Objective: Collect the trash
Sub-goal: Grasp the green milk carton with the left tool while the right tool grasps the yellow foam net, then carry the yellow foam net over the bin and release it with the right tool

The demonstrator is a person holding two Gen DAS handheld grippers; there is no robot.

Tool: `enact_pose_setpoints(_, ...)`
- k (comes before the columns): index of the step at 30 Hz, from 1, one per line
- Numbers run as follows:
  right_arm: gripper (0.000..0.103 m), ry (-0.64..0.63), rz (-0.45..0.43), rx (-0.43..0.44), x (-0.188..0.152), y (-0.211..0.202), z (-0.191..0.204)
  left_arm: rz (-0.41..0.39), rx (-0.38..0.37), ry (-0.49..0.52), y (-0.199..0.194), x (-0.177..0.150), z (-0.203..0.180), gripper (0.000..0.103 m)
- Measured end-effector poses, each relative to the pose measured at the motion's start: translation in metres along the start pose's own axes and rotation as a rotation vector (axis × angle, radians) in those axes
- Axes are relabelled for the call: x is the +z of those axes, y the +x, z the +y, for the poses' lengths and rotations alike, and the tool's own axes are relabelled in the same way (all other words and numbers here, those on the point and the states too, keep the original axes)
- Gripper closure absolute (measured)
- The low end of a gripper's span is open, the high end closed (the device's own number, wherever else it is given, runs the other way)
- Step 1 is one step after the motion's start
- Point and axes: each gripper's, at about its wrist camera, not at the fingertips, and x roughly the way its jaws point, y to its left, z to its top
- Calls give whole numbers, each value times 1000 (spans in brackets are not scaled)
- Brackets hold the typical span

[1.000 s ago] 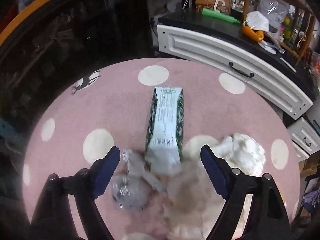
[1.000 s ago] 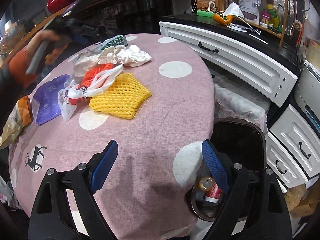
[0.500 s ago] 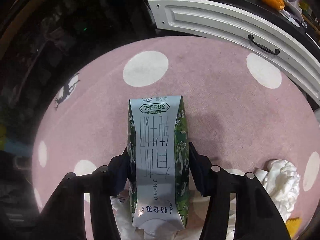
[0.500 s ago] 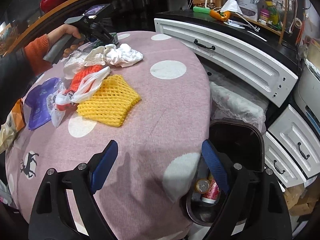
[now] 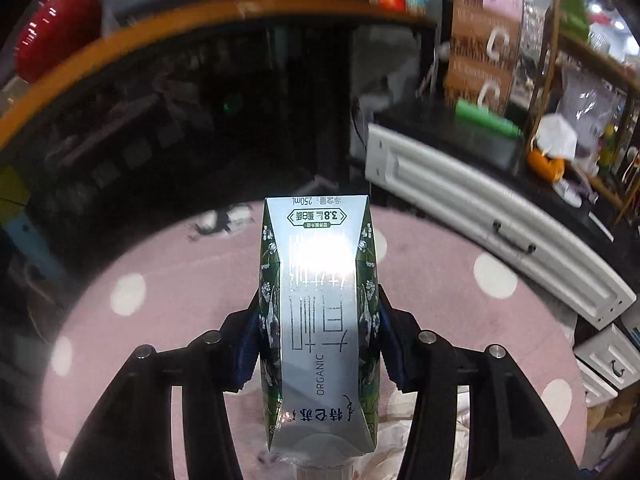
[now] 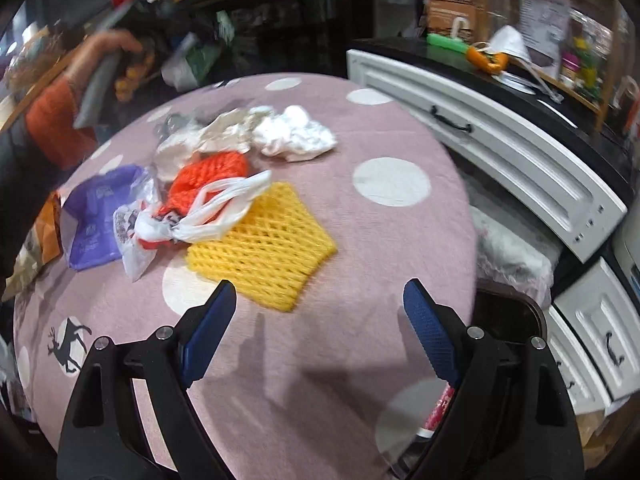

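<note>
Two grippers work over a round table under a pink, white-dotted cloth point(image 6: 384, 240). Left gripper point(image 5: 318, 344) clamps a slim silver-and-green milk carton point(image 5: 318, 320) between its blue pads, the jaws closing on its sides; the carton points away from the camera, lifted clear of the cloth. Right gripper point(image 6: 318, 320) hangs with jaws spread wide and nothing between them. Just ahead of it lies a yellow foam fruit net point(image 6: 264, 252), beyond that an orange net point(image 6: 208, 176), white plastic bag point(image 6: 208, 216), purple wrapper point(image 6: 92, 216) and crumpled white tissue point(image 6: 296, 136).
</note>
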Motion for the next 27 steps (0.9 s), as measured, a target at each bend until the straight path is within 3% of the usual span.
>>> enact_pose_setpoints(7,18,-100,40,20,12,26,22,-110,-110,-52,-74,-28,7,53)
enact_pose_setpoints(10,24,-103,51,17,16,39,24,-137,-158,-64,-95,-47,4,53)
enact_pose_setpoints(13,41,-101,41,38,17,39,24,-143,-190,-62,-108,-65,-4,53)
enact_pose_setpoints(15,65,-104,42,56,16,38,26,-158,-186,-47,-118,-79,-11,53)
enact_pose_setpoints(18,80,-109,41,78,12,36,30,-158,-196,-15,-126,-99,-24,53)
enact_pose_setpoints(21,87,-93,22,80,5,31,30,-151,-221,-11,-134,-119,-34,53)
enact_pose_setpoints(27,88,-28,-20,54,-14,5,15,-159,-233,6,-150,-152,-48,53)
